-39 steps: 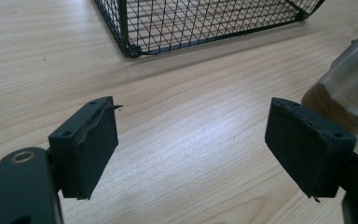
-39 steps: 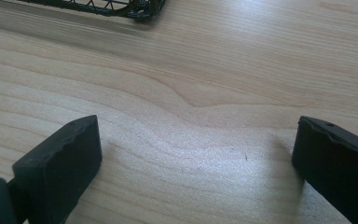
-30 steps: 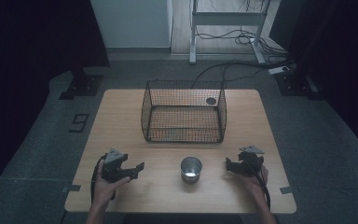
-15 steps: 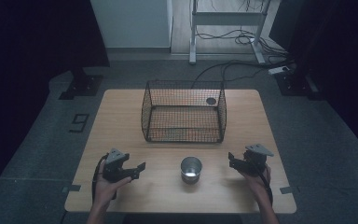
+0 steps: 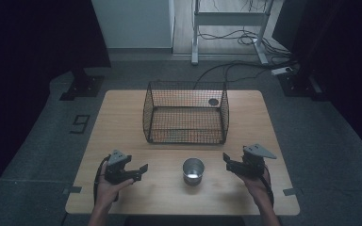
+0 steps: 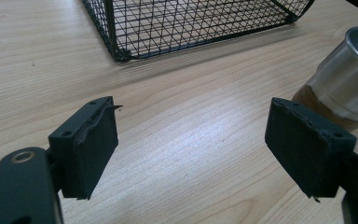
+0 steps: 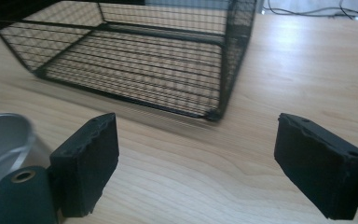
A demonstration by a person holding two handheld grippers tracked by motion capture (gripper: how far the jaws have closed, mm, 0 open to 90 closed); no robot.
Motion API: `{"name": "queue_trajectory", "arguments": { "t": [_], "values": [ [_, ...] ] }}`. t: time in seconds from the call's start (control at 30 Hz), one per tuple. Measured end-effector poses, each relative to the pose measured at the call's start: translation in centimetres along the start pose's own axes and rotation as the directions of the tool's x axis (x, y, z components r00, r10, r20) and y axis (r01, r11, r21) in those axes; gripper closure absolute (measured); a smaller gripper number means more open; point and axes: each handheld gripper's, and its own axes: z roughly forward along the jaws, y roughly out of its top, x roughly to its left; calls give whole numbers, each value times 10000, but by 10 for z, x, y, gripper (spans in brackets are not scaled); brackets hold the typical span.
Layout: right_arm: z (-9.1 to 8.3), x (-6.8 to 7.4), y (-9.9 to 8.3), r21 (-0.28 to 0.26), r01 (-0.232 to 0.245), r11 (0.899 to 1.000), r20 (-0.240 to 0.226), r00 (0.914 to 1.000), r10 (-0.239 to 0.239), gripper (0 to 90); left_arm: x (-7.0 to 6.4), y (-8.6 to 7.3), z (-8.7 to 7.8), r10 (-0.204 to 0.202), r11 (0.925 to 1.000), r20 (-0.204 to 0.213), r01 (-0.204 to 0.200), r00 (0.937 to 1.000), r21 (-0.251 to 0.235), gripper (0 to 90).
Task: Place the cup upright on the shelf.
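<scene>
Step in hand: I judge it as closing in on the metal cup, which stands upright on the table between my two grippers.
Right gripper: jaws spread wide, nothing between them; just to the right of the cup, jaws turned toward it.
Left gripper: jaws also wide and empty; farther from the cup, on its left.
Cup seen from my grippers: in the left gripper view it stands off by my right-hand jaw; in the right gripper view its rim sits beside my left-hand jaw, so neither gripper has it centred.
Doing it well: I should swing the right gripper until the cup wall lies between the pads, stay low and level, and close gently on the side so it does not tip or skid.
Cup contents: nothing I can make out inside.
Wire basket: just behind the cup, mesh floor bare.
</scene>
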Motion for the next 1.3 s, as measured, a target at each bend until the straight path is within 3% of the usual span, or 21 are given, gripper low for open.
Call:
{"name": "queue_trajectory", "arguments": {
  "t": [0.27,0.53,0.93,1.3],
  "values": [
    [-5,15,6,-173,372,9992,-343,9987,-378,137,-1,2,-2,-69,9999,232,71,9997,-80,174],
    [-1,28,5,-36,653,9979,-683,9955,-654,137,-1,2,-2,-41,10000,136,40,9999,65,173],
    [4,59,5,90,1344,9909,-1300,9827,-1322,138,-1,4,-7,-69,9999,182,71,9998,-110,173],
    [12,78,2,132,1511,9884,-1810,9725,-1463,133,-1,3,-7,-23,10000,217,24,9998,-66,173]
  ]
}}
